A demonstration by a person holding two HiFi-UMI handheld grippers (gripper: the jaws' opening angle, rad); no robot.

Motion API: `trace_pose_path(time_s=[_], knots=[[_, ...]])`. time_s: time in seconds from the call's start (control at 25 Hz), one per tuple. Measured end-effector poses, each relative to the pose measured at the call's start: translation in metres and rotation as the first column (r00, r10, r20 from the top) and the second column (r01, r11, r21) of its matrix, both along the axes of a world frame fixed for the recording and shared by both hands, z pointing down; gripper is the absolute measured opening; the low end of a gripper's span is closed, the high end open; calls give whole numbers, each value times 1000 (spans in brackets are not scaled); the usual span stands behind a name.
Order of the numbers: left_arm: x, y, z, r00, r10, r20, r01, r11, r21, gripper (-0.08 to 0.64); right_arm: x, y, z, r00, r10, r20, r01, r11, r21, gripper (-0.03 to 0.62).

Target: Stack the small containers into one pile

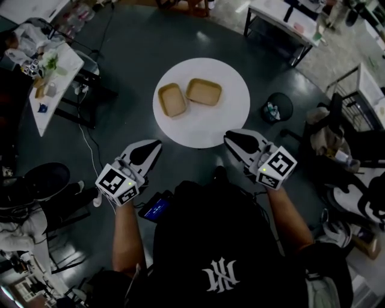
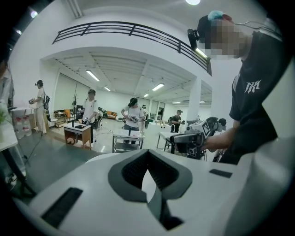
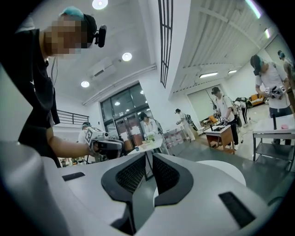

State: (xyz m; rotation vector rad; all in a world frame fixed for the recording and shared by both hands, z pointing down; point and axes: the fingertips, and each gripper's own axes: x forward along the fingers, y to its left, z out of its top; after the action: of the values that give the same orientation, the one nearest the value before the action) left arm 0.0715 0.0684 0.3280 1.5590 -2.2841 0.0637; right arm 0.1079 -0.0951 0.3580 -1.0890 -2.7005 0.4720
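Left gripper hung just off the near-left edge of the round white table, jaw tips touching, nothing between. 2 small containers sat side by side on the table, unstacked, well apart from both grippers. Right gripper was over the near-right edge, jaws a thin slit apart, empty.

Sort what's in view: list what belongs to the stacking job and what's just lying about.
For the job: left container, right container, round white table, left gripper, right gripper.

Lying about: bin, cluttered side table, black stool, desk.
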Motion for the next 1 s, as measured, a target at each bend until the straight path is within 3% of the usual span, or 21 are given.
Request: trace_pose_path(time_s=[0.48,1.0], knots=[[-55,-24,21,992,123,-34,-125,990,-61,-2,-26,-14,24,993,93,-77,-93,996,1,92],[-176,-15,46,952,301,-54,-303,951,-53,-2,-128,15,22,950,281,-134,-278,960,43,97]])
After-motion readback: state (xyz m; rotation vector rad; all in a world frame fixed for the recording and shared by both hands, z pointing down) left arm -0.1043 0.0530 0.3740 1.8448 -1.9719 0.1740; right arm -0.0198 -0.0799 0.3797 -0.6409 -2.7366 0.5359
